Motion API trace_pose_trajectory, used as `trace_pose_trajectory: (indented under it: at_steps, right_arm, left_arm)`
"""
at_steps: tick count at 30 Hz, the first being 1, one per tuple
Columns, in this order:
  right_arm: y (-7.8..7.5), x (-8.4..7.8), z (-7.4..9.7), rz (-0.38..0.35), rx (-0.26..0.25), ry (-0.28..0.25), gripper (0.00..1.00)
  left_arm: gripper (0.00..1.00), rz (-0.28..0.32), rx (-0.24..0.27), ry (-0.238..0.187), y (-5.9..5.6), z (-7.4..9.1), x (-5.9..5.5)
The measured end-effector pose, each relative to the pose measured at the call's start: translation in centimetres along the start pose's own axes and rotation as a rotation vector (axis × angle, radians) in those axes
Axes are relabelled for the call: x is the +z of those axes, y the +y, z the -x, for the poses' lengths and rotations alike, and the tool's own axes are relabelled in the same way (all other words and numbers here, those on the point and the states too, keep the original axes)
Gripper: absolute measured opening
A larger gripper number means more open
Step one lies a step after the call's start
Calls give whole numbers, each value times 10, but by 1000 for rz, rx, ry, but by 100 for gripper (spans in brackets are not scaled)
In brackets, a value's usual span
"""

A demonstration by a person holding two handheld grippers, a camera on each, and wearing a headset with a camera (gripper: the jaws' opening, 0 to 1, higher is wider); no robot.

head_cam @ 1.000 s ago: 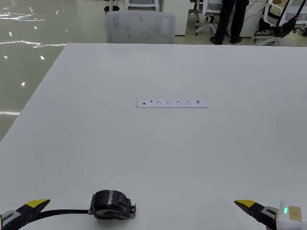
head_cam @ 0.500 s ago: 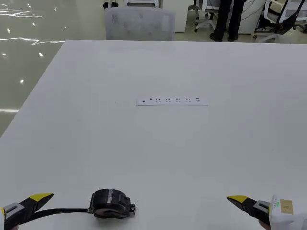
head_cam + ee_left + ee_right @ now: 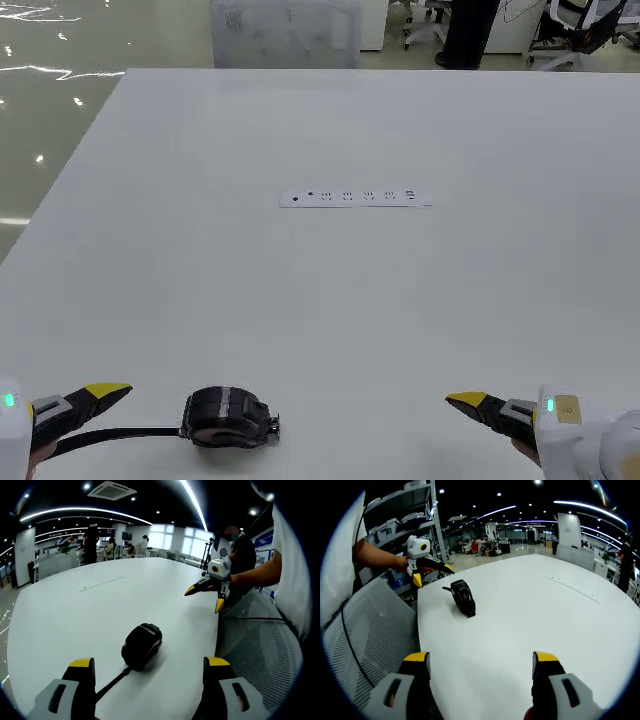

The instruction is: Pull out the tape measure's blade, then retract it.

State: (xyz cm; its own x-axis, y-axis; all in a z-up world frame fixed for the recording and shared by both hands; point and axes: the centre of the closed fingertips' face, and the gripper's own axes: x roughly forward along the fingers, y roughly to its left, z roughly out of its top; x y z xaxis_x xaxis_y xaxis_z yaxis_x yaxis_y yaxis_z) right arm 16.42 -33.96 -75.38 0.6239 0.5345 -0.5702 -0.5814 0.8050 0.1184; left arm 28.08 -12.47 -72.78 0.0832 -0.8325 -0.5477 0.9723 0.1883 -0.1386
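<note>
Tape measure (image 3: 229, 416), black and lying on its side, rests on the white table (image 3: 320, 290) at about 7 o'clock in the head view, near the front edge. Its black strap (image 3: 120, 436) trails toward 9 o'clock, running between the wide-spread jaws of the left gripper (image 3: 432, 575). The right gripper (image 3: 203, 601) hovers well apart at 3 o'clock, jaws also wide and holding nothing. A white power strip (image 3: 354, 197) lies flat mid-table toward 1 o'clock. Beyond the far edge stands a grey chair (image 3: 285, 35), with glossy floor (image 3: 50, 90) at 10 o'clock. Strip lights (image 3: 495, 511) line the dark office ceiling.
</note>
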Motion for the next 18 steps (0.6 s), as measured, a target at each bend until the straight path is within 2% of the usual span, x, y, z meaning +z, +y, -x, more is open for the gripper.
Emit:
trace_pose_trajectory:
  at_steps: [4,7,13,18]
  right_arm:
    - [3,0,-7,15,24,3,82]
    - [3,0,-12,31,35,7,79]
    - [1,0,-23,42,50,7,76]
    - [1,0,-31,55,67,7,71]
  left_arm:
    - [85,-16,-13,13,4,-6,-2]
    - [83,-32,-38,38,4,-11,-6]
    - [81,-54,-59,57,12,-24,-11]
    - [78,-69,-96,68,9,-33,-12]
